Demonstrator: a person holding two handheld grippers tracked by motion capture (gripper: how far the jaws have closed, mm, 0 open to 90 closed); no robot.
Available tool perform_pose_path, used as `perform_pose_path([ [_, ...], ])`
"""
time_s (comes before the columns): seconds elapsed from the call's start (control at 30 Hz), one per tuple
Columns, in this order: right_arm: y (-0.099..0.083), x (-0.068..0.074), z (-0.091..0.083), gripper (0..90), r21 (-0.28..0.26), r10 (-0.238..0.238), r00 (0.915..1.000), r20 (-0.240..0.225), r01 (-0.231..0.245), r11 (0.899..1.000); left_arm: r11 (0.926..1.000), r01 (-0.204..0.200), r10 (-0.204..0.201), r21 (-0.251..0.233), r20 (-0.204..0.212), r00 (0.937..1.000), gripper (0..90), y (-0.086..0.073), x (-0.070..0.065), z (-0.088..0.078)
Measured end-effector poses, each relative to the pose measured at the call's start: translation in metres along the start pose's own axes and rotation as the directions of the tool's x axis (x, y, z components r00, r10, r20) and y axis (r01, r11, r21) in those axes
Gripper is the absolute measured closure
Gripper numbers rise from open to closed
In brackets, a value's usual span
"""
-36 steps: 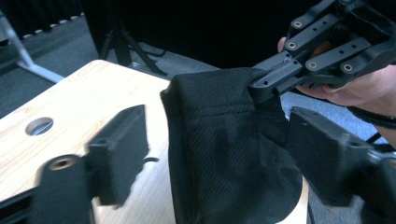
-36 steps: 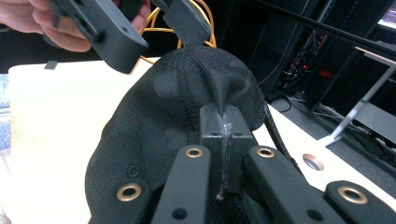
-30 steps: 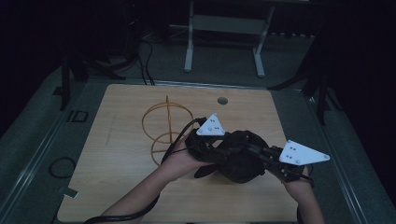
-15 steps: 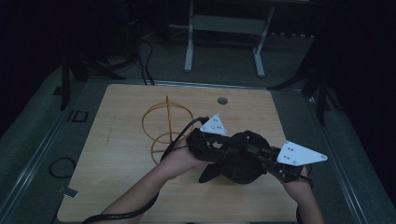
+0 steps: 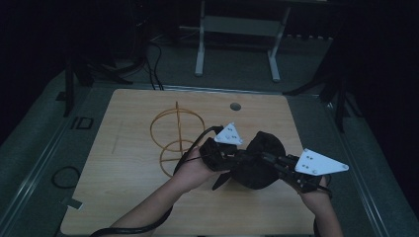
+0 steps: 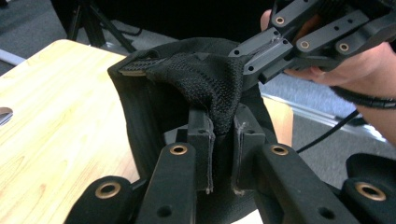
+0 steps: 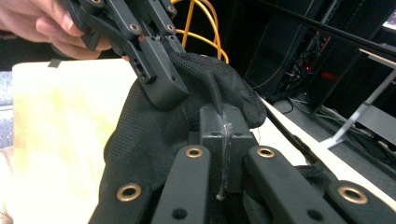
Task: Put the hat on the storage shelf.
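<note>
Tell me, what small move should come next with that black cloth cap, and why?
Probably draw the two hands gently apart to spread the black cloth cap: the left gripper and right gripper each pinch its fabric, bunched between them above the table.

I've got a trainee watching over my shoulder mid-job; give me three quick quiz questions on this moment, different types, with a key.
1. True or false: the black knit cap is gripped by both the left gripper and the right gripper.
2. What stands on the wooden table behind the left hand? A) yellow wire stand B) glass bottle C) metal bowl
3. Fill in: the left gripper's jaws have just been ____ on the cap's fabric.

Key: 1 true; 2 A; 3 closing.
</note>
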State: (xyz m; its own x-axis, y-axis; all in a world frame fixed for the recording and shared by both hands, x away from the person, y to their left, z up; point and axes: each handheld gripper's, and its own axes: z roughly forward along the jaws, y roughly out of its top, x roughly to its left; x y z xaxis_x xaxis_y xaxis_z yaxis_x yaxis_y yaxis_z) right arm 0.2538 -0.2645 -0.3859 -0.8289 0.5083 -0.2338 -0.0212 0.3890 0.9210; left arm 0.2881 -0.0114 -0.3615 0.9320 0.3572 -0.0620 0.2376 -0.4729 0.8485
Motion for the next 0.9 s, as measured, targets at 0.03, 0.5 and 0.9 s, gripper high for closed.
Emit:
perform_pose_path([
  [0.03, 0.000, 0.000, -0.001, 89.5, -0.001, 0.000, 1.0000, 0.002, 0.000, 1.000, 1.0000, 0.006, -0.006, -0.003, -0.002, 1.0000, 82.3, 0.000, 0.000, 0.000],
  [0.5, 0.001, -0.001, -0.010, 77.5, -0.042, 0.046, 0.9985, 0.028, -0.045, 0.998, 0.9991, -0.012, 0.010, -0.040, -0.061, 0.9981, 82.8, 0.002, -0.005, -0.005],
  [0.9, -0.002, -0.019, -0.037, 56.9, -0.088, 0.199, 0.9705, 0.136, -0.189, 0.978, 0.9951, 0.012, -0.023, -0.098, -0.110, 0.9937, 82.9, 0.000, -0.004, -0.021],
])
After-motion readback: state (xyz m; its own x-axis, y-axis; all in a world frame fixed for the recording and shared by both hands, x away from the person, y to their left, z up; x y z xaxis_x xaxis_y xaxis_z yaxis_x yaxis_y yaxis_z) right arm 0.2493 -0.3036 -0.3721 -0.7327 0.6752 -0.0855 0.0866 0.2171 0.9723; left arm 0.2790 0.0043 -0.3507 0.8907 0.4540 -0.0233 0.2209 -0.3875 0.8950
